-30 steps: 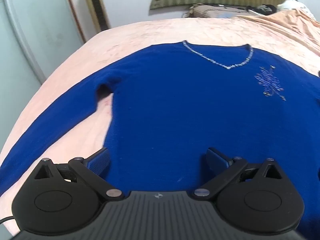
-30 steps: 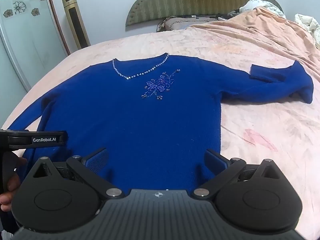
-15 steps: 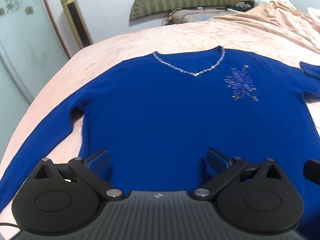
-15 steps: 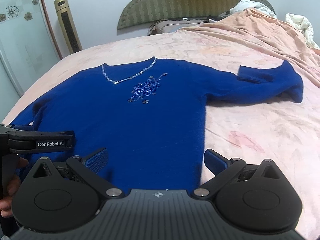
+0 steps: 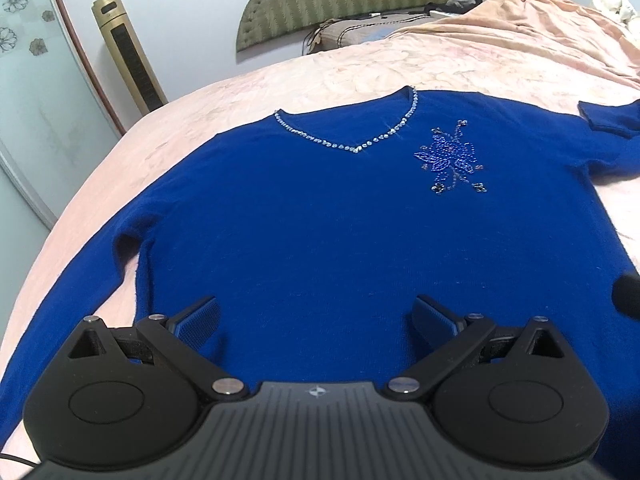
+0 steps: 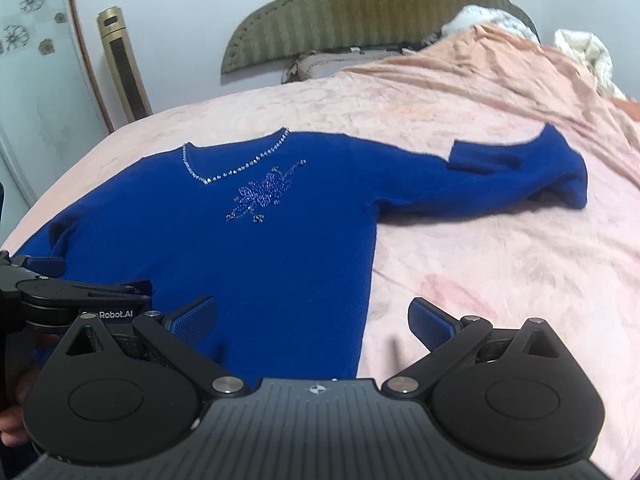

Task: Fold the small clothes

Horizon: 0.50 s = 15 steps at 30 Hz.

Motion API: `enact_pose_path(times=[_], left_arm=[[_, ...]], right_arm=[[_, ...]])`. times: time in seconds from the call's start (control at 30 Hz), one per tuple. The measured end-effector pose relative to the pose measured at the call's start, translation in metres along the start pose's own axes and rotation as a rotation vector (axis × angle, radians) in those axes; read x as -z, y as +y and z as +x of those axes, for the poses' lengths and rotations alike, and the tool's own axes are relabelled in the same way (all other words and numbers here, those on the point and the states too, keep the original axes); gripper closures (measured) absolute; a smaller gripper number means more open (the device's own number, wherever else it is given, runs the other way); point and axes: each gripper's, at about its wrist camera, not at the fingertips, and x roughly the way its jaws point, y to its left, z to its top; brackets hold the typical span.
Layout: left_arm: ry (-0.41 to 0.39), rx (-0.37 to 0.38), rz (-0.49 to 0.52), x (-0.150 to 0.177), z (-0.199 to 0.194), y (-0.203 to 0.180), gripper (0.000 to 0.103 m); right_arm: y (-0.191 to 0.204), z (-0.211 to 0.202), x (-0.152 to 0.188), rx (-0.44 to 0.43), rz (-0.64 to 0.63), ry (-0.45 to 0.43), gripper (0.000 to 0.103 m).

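A royal-blue V-neck sweater (image 5: 320, 220) with a beaded neckline and a sequin flower lies flat, front up, on a pink bed (image 5: 340, 76). It also shows in the right wrist view (image 6: 240, 248). Its right sleeve (image 6: 520, 176) stretches out and is bent back on itself; its left sleeve (image 5: 76, 280) runs toward the near left. My left gripper (image 5: 316, 316) is open and empty above the lower body of the sweater. My right gripper (image 6: 312, 320) is open and empty above the sweater's right side edge near the hem.
The left gripper's body (image 6: 72, 300) shows at the left of the right wrist view. A padded headboard (image 6: 360, 12), pillows and crumpled bedding (image 6: 580, 52) lie at the far end. A tower fan (image 5: 128, 56) and a glass door (image 5: 32, 100) stand at the left.
Both grippers have drifted to the right over the sweater. The right gripper now straddles the sweater's right side edge. Both stay open.
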Motion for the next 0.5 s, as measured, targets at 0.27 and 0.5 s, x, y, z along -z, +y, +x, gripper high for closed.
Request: enact_pose_path(times=[0.27,0.5], left_arm=[[-0.037,0.062,-0.010,0.002,-0.007,0.002,0.000],[-0.010,0.045,-0.011,0.003,-0.001,0.005,0.000]], right_arm=[[-0.056,0.024,-0.058,0.260,-0.057,-0.121,0.000],[-0.125,0.129,-0.105,0.337,-0.222,0.025,0.010]])
